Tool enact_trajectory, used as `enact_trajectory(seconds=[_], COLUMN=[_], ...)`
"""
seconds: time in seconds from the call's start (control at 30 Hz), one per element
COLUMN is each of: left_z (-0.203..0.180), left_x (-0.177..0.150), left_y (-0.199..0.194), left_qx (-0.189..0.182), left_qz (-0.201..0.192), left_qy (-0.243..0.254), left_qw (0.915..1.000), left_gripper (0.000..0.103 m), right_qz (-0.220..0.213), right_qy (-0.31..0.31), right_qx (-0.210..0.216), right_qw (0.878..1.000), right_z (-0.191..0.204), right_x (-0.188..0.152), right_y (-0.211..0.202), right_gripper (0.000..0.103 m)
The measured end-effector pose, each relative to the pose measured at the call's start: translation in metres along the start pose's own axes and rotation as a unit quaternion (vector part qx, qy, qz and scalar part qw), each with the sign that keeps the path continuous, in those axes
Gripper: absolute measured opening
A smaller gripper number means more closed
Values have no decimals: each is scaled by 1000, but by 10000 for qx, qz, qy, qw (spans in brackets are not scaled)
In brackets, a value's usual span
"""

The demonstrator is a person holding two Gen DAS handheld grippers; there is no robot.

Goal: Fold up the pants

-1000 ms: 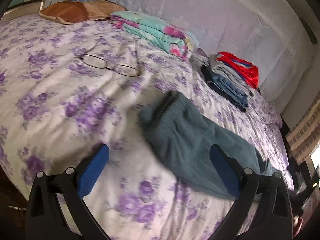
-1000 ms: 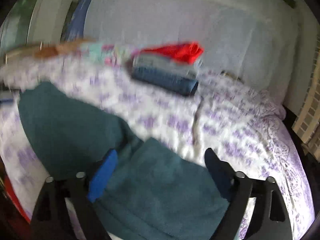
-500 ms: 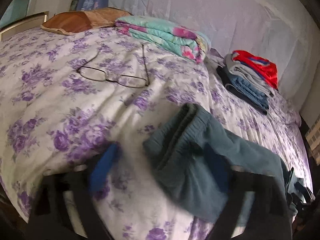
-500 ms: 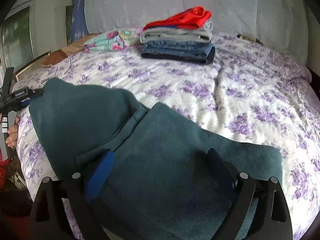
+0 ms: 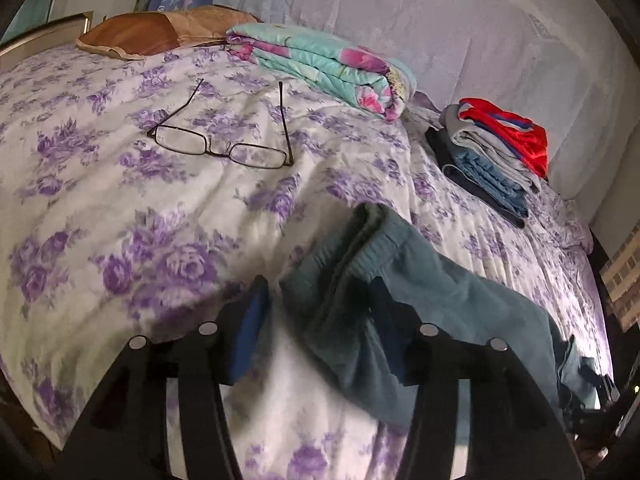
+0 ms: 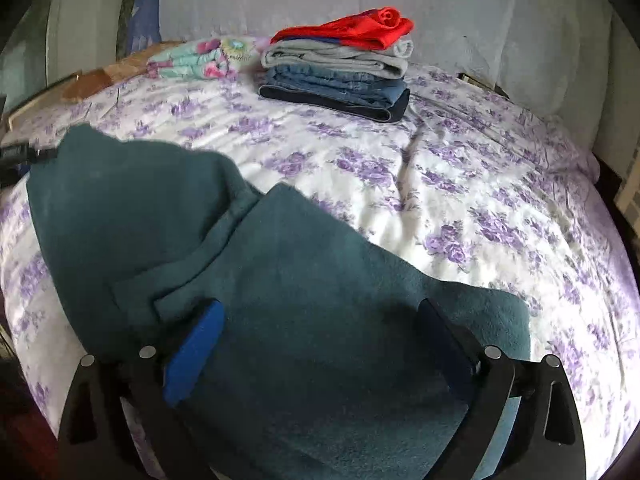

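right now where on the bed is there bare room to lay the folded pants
Bare sheet between the teal pants and the clothes stack, running to the bed's right edge. A smaller patch lies between the glasses and the pants. It is crowded along the wall: pillow, folded blanket, stack.

The right gripper (image 6: 320, 344) is held with jaws wide apart, having just been opening, above teal pants (image 6: 248, 264) spread on the floral bedspread (image 6: 460, 184), a folded clothes stack (image 6: 340, 68) beyond.

Left gripper (image 5: 320, 320) fingers just closing partway; right gripper (image 6: 320, 344) fingers spread wide
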State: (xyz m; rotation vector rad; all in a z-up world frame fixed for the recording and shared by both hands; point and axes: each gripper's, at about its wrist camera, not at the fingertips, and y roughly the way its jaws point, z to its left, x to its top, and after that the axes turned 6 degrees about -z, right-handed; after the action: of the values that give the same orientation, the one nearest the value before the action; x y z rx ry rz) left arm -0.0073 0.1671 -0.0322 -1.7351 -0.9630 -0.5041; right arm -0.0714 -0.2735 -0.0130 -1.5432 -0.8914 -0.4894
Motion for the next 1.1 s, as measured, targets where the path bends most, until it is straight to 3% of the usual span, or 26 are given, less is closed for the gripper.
enact_trajectory(seconds=[0.1,0.27,0.37,0.43,0.5,0.53,0.57,0.7,0.87,0.93,0.97,1.0,1.1], left_z=[-4,-3,2,2,-1,-6,-10,-41,-78,-99,-105,-116,-147], left_x=[-4,-7,-6,-4,-2,-1,-1,3,10,11,12,12,11], left_y=[-9,-4,1,-2,-11,-17,-21,-48,-67,-74,-75,-78,-84], left_qx=[-176,-75,-170,-209,-212,-200,-171,-165,-201,-241,-282,-358,-561], left_qz=[-71,-141,-172,-201,-342,-429,-488,-873,-1083,-1204,-1228,-1271,-1350], left_qy=[-50,56,-17,-50,-4,80,156,756,1293,1485,1524,1584,1777], left_qw=[9998,9999,9997,9996,9992,9988,9985,9932,9855,9813,9803,9785,9732], left_gripper=[48,33,33,25,18,16,15,12,12,12,12,12,12], right_qz=[22,-17,-572,-845,-540,-6,130,-55,-774,-414,78,310,-290], right_qy=[11,40,41,-47,-215,-422,-419,-50,470,305,68,-83,69], right_qx=[14,31,-81,-236,-514,-547,-488,-260,-416,-712,-793,-781,-604], right_qw=[10000,10000,9983,9961,9970,9976,9978,9996,9950,9961,9968,9964,9977], right_z=[0,0,1,4,7,11,11,0,-28,-36,-35,-34,-40], right_x=[-1,0,3,6,5,1,0,2,-1,-6,-12,-17,-15], right_y=[0,-1,-29,-41,-30,-10,-3,-10,-46,-39,-24,-14,-36], right_gripper=[99,99,98,99,99,99,99,99,99,99,99,99,99])
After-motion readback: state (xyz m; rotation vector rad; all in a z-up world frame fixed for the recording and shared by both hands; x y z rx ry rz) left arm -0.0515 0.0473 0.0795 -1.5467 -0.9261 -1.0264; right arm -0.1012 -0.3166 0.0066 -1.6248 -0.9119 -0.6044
